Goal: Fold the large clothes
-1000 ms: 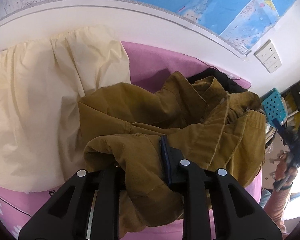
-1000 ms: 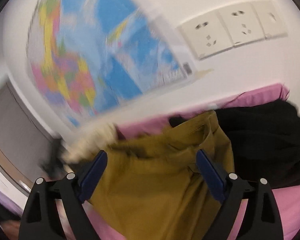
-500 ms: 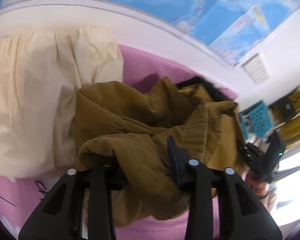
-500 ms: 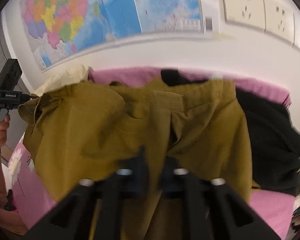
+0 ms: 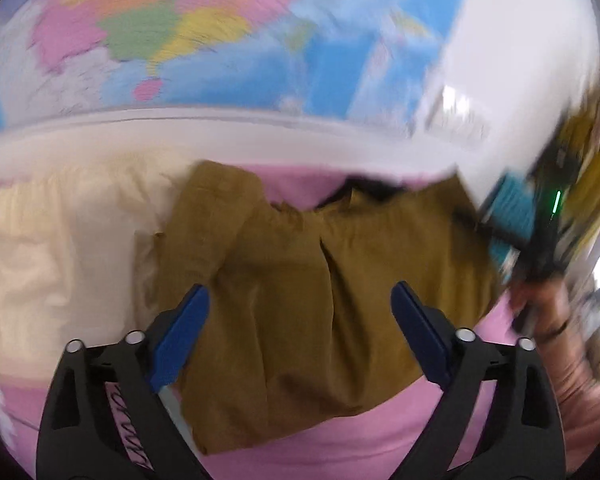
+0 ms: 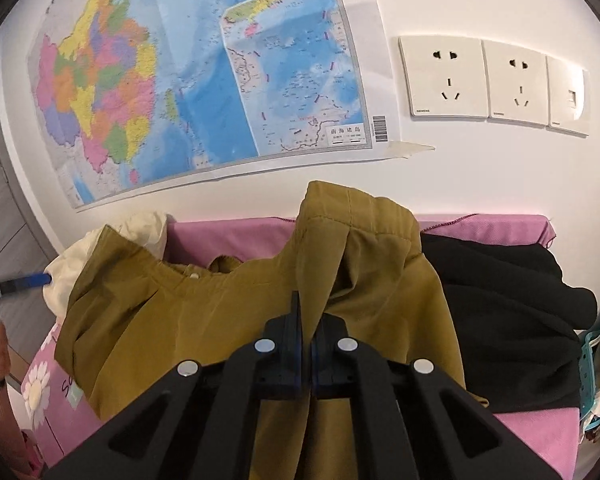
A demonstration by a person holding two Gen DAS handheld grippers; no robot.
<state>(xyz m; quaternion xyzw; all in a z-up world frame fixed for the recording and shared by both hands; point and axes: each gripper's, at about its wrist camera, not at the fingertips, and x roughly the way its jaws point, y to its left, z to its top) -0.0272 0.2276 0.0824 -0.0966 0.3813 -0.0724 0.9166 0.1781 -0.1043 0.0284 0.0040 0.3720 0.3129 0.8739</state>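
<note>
Right hand-held gripper (image 6: 305,344) at 6 o'clock in its own view, jaws pinched tight on a raised ridge of the olive-brown jacket (image 6: 236,320); the bite looks thin, probably one layer, so a pull could let the fabric slip out or drag only the top ply and bunch the rest. Left hand-held gripper (image 5: 300,328) has jaws opening wide, nothing pressed between the pads, jacket (image 5: 300,300) just lying beyond them; that side is loose now, so any tug from the right would skew the whole garment toward 3 o'clock. Jacket lies crumpled across the pink sheet (image 6: 228,236) of the bed, collar end toward 12 o'clock. A black garment (image 6: 500,312) touches the jacket at 3 o'clock and could get dragged or folded in. A cream garment (image 6: 140,236) sits under the jacket's edge at 10 o'clock, same risk. Wall map (image 6: 204,80) and wall sockets (image 6: 488,80) behind, clear of the work. Left view badly blurred, edges there uncertain.
</note>
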